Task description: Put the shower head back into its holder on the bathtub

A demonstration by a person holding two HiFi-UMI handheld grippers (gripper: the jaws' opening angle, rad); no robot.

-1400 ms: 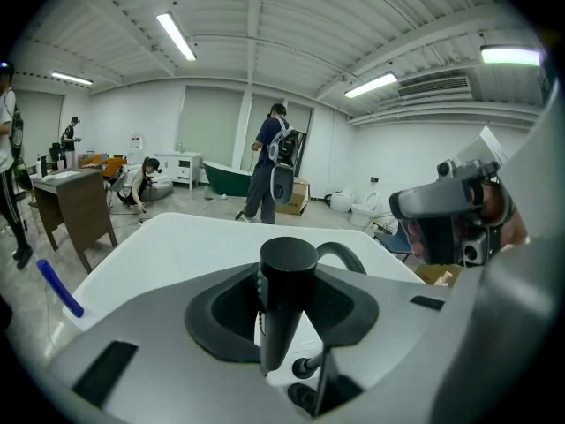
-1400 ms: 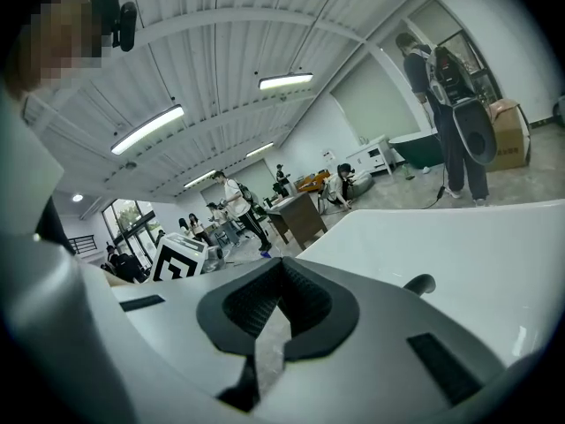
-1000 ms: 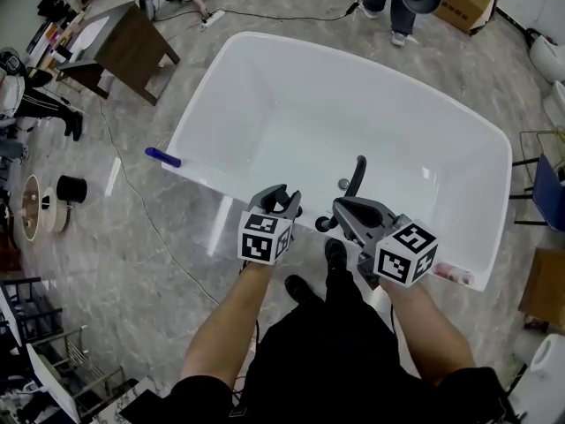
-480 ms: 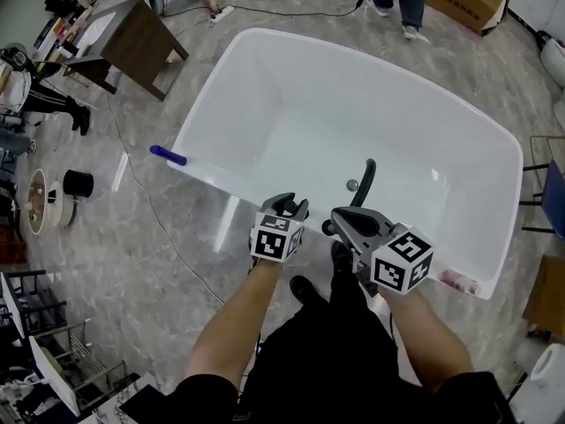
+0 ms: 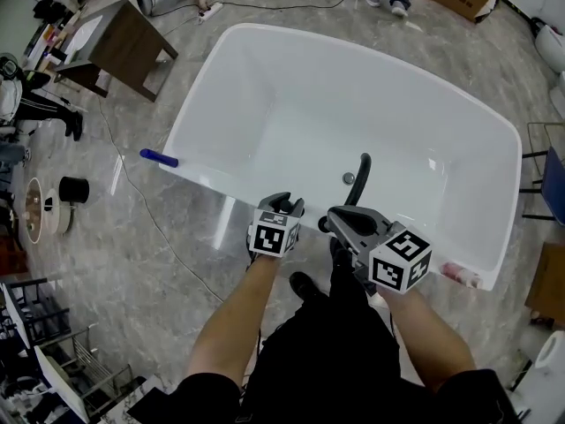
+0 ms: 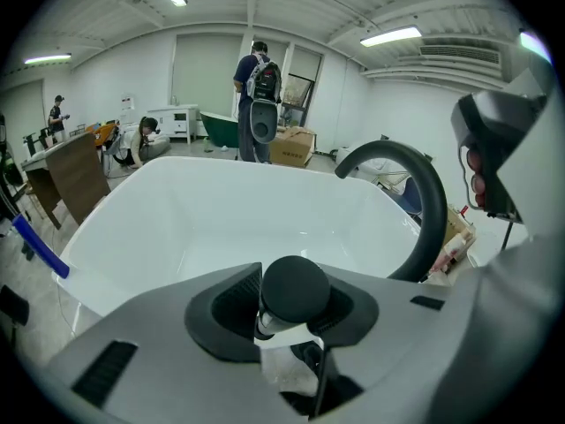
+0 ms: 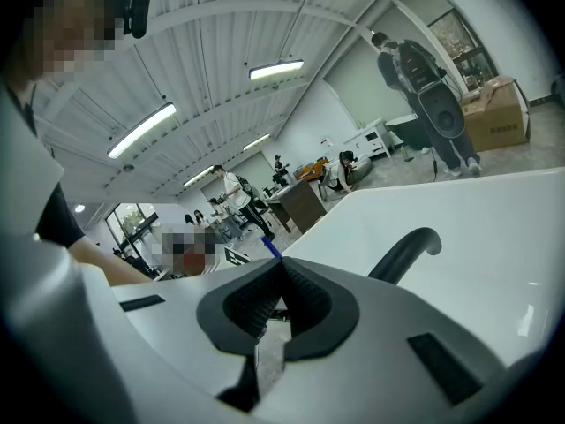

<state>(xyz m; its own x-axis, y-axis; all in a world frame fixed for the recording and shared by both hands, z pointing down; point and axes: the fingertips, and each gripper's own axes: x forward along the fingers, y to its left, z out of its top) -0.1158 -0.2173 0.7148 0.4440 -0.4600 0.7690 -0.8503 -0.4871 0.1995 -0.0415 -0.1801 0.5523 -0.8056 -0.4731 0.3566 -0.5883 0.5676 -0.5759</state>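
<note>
The white bathtub (image 5: 265,78) lies in front of me, with a black curved spout (image 5: 357,177) rising at its near side. My left gripper (image 5: 282,206) hangs over the near rim, shut on the shower head (image 6: 296,288), whose black rounded end with a chrome ring sits between the pads. The spout (image 6: 425,203) arches just to its right. My right gripper (image 5: 339,218) is beside the left one, close to the spout's base, its jaw tips meeting with nothing between them. In the right gripper view the spout (image 7: 408,249) stands past the shut tips. The holder is hidden under the grippers.
A blue object (image 5: 161,157) lies on the tub's left rim and a pink bottle (image 5: 459,275) on its right corner. The drain (image 5: 349,178) shows in the tub floor. A brown table (image 5: 132,47), a floor cable (image 5: 150,215) and standing people are around the tub.
My left gripper has sunk toward the tub's near rim with the shower head still in it. The right gripper has lowered only slightly.
</note>
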